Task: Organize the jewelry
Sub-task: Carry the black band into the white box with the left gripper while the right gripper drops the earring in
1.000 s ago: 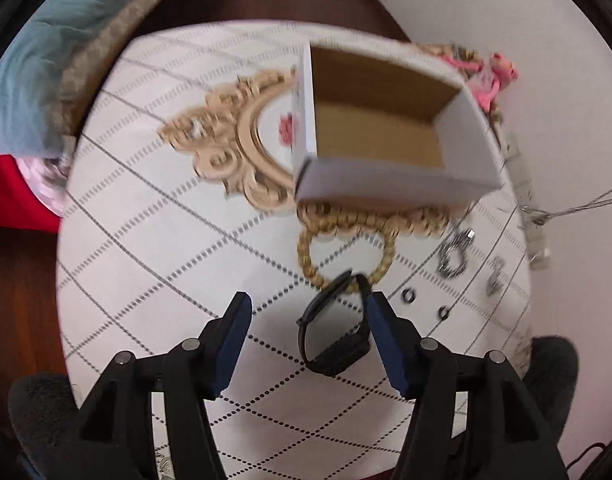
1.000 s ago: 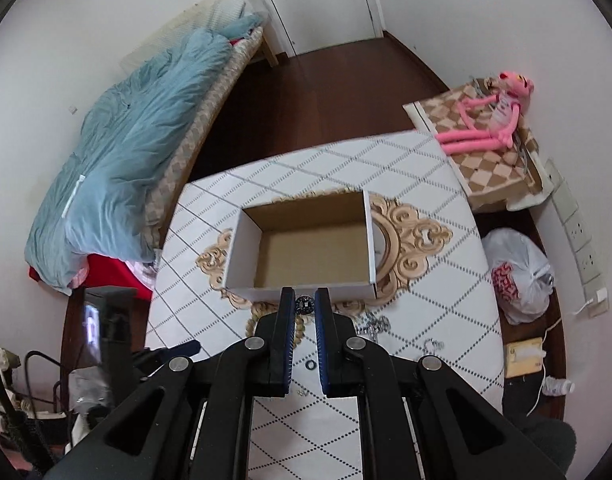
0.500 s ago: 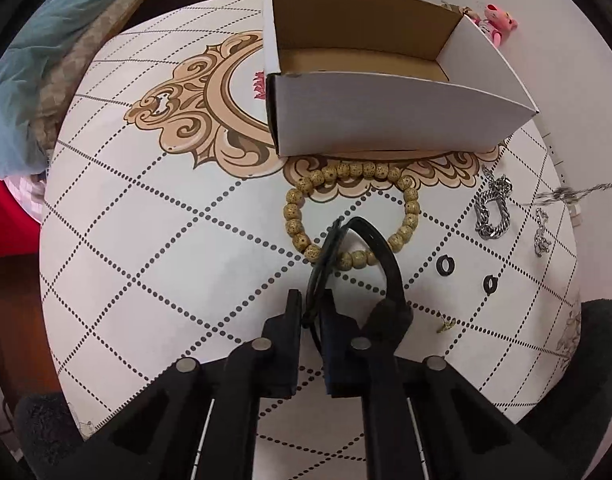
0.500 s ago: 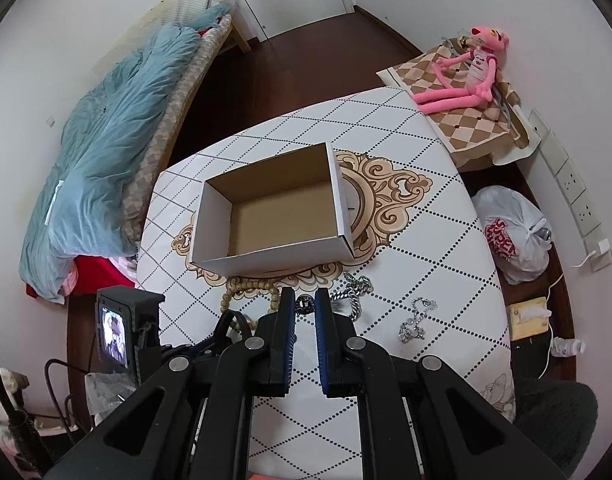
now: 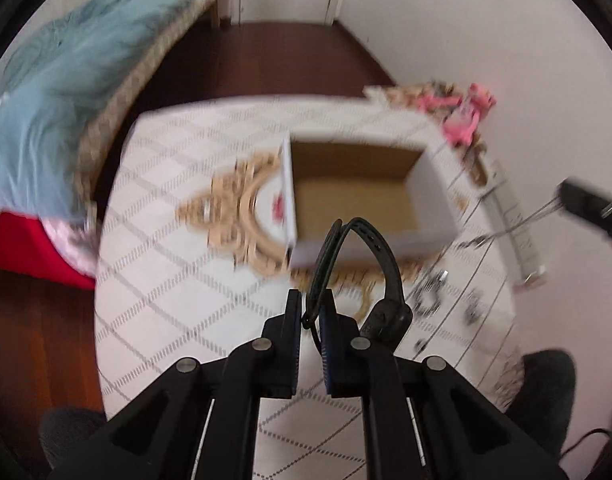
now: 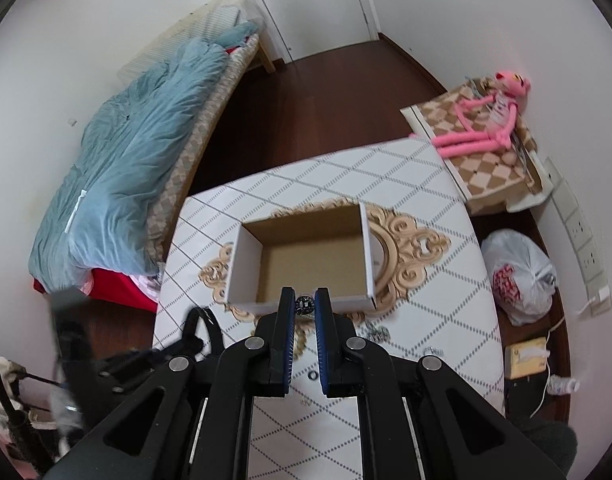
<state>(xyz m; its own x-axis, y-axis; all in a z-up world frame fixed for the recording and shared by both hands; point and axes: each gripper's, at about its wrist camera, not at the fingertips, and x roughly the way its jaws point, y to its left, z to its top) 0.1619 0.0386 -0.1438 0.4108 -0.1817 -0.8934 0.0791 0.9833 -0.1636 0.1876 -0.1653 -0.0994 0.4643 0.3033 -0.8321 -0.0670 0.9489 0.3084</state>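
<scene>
My left gripper is shut on a black watch band and holds it in the air in front of the open white cardboard box. My right gripper is shut on a small dark metal ring, just before the box's near wall. The left gripper and the black band also show at the lower left of the right wrist view. A wooden bead bracelet and silver chains lie on the table in front of the box; the left wrist view is blurred.
The box stands on a white table with a dotted diamond pattern and gold ornament. A small black ring lies on the table. A bed with a blue quilt is to the left, a pink plush toy to the right.
My left gripper closed on the black band and lifted it off the table toward the box. My right gripper, still shut on the ring, moved closer to the box.
</scene>
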